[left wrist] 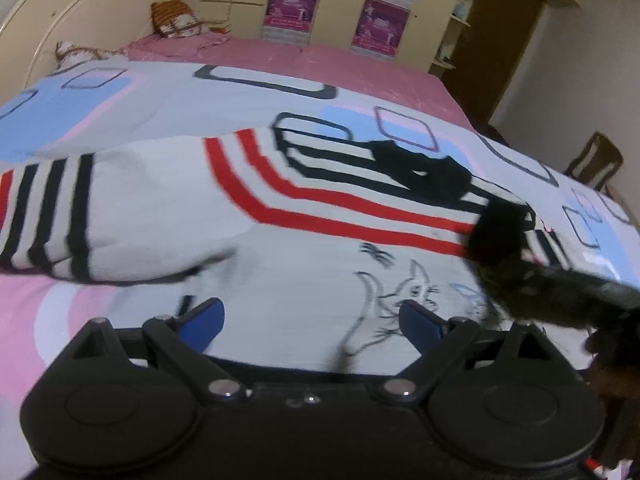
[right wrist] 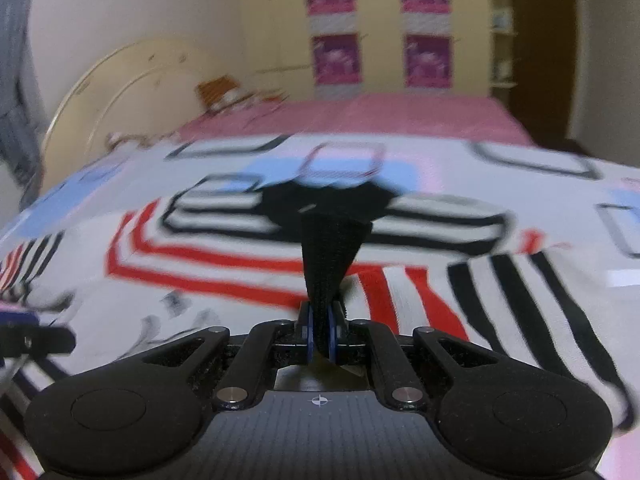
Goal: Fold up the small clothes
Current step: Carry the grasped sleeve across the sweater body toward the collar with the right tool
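Right gripper (right wrist: 319, 334) clamped on black collar (right wrist: 328, 240) of striped sweater (left wrist: 320, 208), spread mid-bed. Left gripper (left wrist: 310, 320) wide open, empty, over sweater's near hem. Patterned bedspread (left wrist: 120, 96); pink posters (right wrist: 330, 60) behind.

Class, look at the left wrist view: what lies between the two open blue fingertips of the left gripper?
Only the white sweater, its cat drawing showing in the gap of the left gripper. The fingertips grip nothing, as the left wrist view shows.

Sweater (left wrist: 168, 200): soft knit cloth; collar (right wrist: 326, 248): ribbed, matt.
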`<move>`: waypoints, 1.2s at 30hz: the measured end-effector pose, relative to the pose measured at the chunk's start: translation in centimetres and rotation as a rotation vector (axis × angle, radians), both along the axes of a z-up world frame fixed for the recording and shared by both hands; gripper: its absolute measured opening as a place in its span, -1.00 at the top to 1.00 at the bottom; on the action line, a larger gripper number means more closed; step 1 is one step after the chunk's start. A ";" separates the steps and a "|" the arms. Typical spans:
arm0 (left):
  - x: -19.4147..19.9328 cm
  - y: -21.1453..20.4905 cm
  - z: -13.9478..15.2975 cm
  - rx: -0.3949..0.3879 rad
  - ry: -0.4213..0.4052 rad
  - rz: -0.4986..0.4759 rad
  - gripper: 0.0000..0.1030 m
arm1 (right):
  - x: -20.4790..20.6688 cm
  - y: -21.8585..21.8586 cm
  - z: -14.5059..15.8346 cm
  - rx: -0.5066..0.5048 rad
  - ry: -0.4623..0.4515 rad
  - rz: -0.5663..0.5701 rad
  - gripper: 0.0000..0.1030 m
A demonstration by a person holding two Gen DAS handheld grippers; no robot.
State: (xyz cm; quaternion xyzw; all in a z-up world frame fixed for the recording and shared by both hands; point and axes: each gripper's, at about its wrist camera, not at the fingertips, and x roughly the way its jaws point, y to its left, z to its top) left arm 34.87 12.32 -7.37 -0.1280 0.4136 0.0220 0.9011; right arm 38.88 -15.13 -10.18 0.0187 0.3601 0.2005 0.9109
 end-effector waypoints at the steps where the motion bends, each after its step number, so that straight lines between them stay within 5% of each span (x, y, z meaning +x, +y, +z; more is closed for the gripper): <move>1: -0.1 0.6 -0.1 -0.008 -0.001 0.005 -0.82 | 0.1 1.1 -0.8 -0.008 0.019 0.018 0.88; 6: 0.6 1.0 -0.2 -0.045 -0.010 -0.025 -0.82 | -0.2 2.7 -2.4 -0.079 0.036 0.034 0.84; 9: 2.0 -0.4 -0.6 -0.102 -0.012 -0.085 -0.82 | -0.9 1.5 -1.6 -0.043 0.027 0.010 0.53; 15: 6.1 -5.0 -2.4 -0.252 -0.004 -0.181 -0.75 | -4.2 -4.4 0.1 -0.061 0.028 -0.081 0.42; 19: 8.1 -7.1 -3.6 -0.243 0.052 -0.190 -0.67 | -6.3 -9.7 0.2 -0.077 0.029 -0.208 -0.02; 21: 9.0 -7.6 -4.0 -0.246 0.056 -0.185 -0.51 | -6.3 -11.8 -0.2 -0.068 0.042 -0.277 -0.02; 26: 10.9 -8.4 -4.4 -0.228 0.058 -0.194 0.32 | -4.2 -15.9 -1.5 0.040 0.098 -0.432 0.00; 29: 11.0 -8.6 -4.4 -0.208 0.054 -0.235 0.74 | -3.0 -15.8 -1.8 0.071 0.099 -0.413 0.49; 36: 9.8 -6.0 -1.2 -0.159 -0.113 -0.223 0.85 | -2.8 -15.5 -2.5 0.012 0.091 -0.384 0.62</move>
